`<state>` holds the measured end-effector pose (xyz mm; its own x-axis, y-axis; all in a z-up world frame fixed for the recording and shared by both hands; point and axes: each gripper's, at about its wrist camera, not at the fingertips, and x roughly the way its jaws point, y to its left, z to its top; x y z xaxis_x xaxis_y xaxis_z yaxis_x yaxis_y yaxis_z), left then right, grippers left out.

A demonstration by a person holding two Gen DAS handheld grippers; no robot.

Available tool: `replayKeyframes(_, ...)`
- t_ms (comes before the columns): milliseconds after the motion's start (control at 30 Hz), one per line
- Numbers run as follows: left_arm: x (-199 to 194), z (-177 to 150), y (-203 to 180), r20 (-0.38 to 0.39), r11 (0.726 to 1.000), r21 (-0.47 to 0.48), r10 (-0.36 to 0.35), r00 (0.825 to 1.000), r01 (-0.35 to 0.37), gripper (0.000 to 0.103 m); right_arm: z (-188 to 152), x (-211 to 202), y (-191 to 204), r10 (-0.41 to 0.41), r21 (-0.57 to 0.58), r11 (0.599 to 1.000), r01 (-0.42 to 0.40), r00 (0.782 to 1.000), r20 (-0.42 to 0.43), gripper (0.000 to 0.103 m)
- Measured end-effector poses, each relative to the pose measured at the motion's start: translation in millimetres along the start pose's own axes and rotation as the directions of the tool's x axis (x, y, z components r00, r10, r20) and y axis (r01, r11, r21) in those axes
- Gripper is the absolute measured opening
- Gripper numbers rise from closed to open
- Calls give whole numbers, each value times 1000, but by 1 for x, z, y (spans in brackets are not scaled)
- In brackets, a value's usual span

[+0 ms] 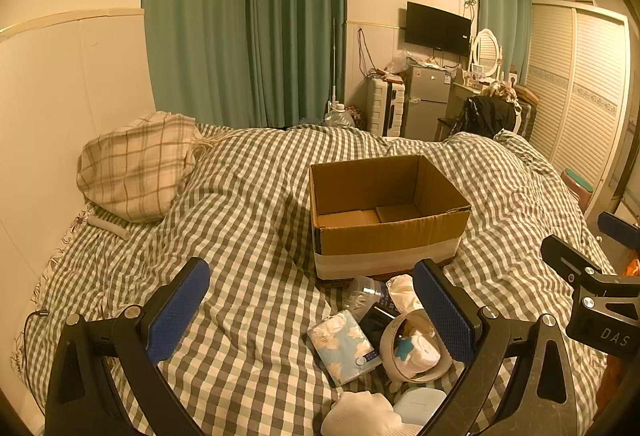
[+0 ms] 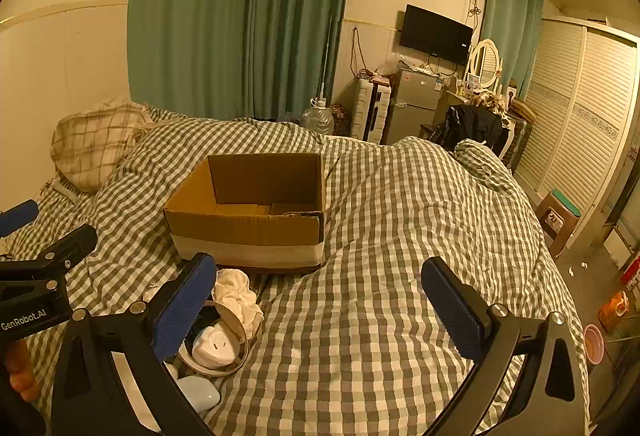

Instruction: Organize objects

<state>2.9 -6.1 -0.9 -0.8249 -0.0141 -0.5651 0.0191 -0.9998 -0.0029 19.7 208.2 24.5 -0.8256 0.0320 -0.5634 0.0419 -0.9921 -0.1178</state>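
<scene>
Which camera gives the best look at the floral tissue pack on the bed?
The left wrist view. There the floral tissue pack lies in full sight on the checked bedding, just left of the tape roll. In the right wrist view I can't pick it out; the right gripper's left finger covers that part of the pile.

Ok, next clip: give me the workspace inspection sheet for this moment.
Surface: bed with rumpled gingham duvet.
Job's things: open cardboard box, nothing visible inside; tissue pack, tape roll, white cloth piled in front of it.
Clutter: plaid pillow.
Grippers: left gripper and right gripper open, holding nothing.
Cables: thin black cable at the bed's left edge.
Surroundings: green curtains, TV, fridge.
</scene>
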Motion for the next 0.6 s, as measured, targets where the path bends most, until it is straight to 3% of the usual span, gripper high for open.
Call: replayKeyframes(600,0,1,-1,-1,1000,2,4,1000,-4,103,1,0,1,-1,-2,1000,1,1000,4,103)
